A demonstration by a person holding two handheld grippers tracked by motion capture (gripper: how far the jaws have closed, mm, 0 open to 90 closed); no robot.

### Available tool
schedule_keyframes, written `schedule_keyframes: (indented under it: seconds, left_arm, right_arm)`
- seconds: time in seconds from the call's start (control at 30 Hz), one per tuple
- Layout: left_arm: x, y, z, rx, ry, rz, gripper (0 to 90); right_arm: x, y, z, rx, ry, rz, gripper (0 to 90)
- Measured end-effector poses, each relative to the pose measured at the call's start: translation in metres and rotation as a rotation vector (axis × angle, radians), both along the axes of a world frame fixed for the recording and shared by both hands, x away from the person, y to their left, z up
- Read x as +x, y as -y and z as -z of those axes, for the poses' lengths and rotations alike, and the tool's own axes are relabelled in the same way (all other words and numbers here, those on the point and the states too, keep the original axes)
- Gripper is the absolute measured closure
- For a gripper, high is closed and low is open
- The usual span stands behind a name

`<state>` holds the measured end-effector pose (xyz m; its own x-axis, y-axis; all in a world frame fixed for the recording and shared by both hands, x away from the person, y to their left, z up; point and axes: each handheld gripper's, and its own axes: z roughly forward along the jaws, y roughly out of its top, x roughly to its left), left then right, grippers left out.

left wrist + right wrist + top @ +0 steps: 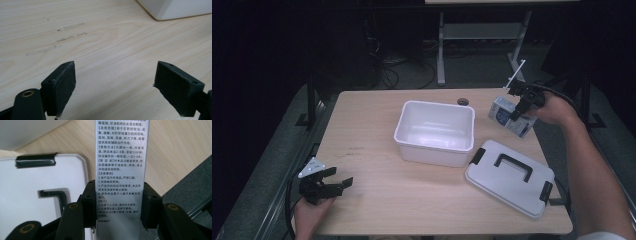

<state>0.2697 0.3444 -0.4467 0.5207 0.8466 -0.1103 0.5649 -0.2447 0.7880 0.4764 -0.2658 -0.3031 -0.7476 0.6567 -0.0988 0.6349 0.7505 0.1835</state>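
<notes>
High view, table (377, 210): I see a pale wood top, and everything I work with sits on its right half.
Tub (435, 131): white, open, empty as far as I can tell, at the table's centre. It is the biggest thing on it.
Lid (510, 176): white with a black handle and black clips, lying flat at about 4 o'clock from the tub, near it but apart. In the right gripper view it (37, 195) lies below and left of my jaws.
Box (507, 116): a small white and blue carton at 3 o'clock from the tub, near the table's right edge. In the right gripper view its printed silver face (120, 170) stands up between the jaws.
Right gripper (521, 102): clamped on the box, one pad on each narrow side. I cannot tell whether the box is lifted off the table or touching it.
Left gripper (339, 182): jaws wide apart on nothing, near the table's front-left corner, at about 8 o'clock from the tub. Its own view shows bare wood between the pads (62, 87) and a tub corner (172, 10) far ahead.
Step in hand: I judge this as the pick, box gripped, packing into the tub to come.
Next move: I would carry the box toward 9 o'clock, clear the tub's right rim, lower it inside and only then let the jaws part. The lid would follow.
</notes>
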Motion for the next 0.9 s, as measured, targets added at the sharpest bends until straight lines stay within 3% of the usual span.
schedule_keyframes:
  seconds: [0.5,0.9]
  left_arm:
    - [-0.001,0.002,-0.001,-0.001,0.006,0.01,16.5]
    - [0.002,0.003,0.0,-0.004,0.004,0.018,16.5]
  right_arm:
    - [-0.037,-0.007,-0.041,0.004,-0.004,-0.062,55.5]
    - [-0.056,-0.028,-0.072,0.003,-0.005,-0.136,55.5]
